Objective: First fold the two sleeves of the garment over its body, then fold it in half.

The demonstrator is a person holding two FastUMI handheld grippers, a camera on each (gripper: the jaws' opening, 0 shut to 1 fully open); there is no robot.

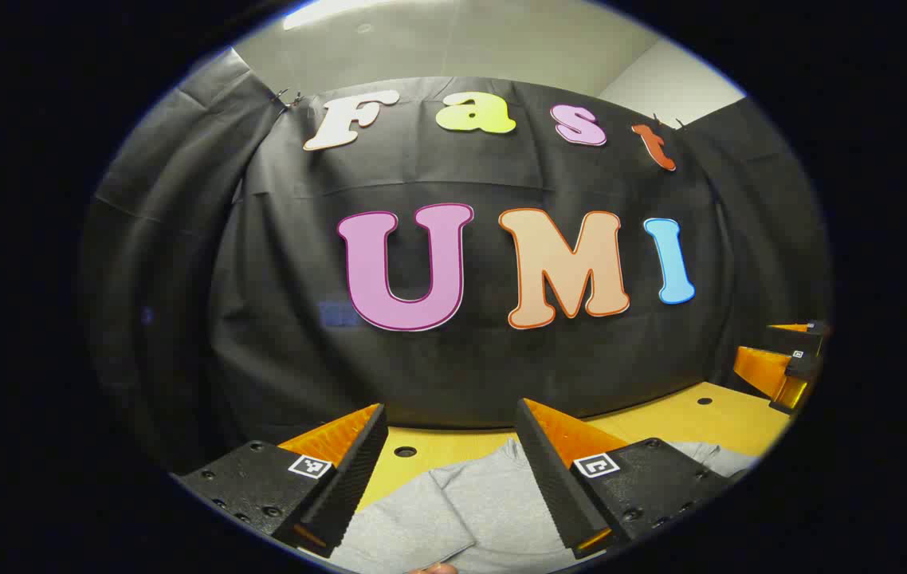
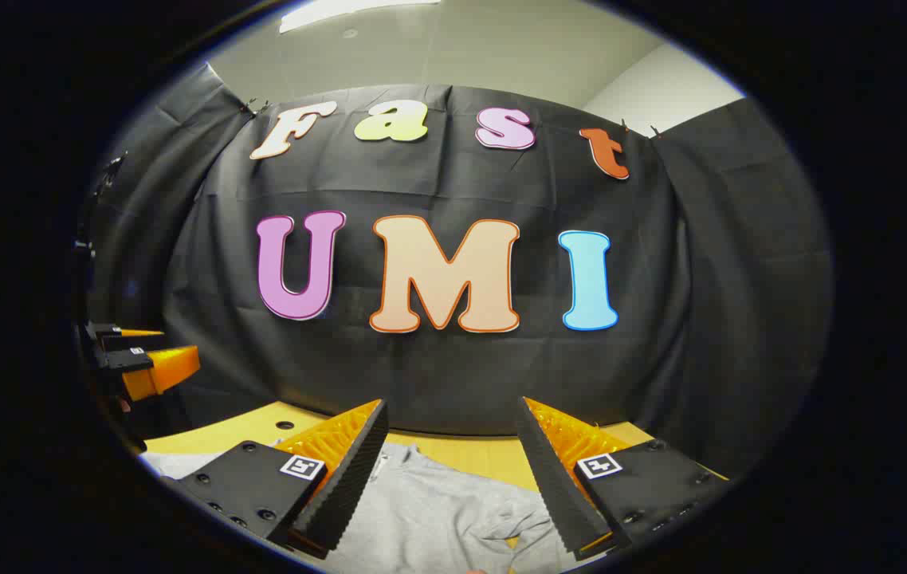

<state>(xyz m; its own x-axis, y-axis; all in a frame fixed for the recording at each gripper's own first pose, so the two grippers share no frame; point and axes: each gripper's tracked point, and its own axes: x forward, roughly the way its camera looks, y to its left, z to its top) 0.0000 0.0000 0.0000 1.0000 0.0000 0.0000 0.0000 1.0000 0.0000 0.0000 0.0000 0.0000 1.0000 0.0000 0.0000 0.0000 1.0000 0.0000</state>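
The grey garment [image 1: 469,510] on the yellow table [image 1: 693,422] is cut off at the lower edge of both views, so its sleeves cannot be made out. The right hand-held gripper [image 1: 780,371] shows partly at the left gripper view's edge.

The garment [image 1: 469,510] is soft matt grey knit cloth, creased; the table [image 1: 693,418] is smooth yellow board; left gripper [image 1: 449,470] and right gripper [image 2: 449,470] fingers are ribbed matt black and orange plastic

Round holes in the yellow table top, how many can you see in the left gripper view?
2: one hole between the left gripper fingers, another hole far right. The grey garment may hide more.
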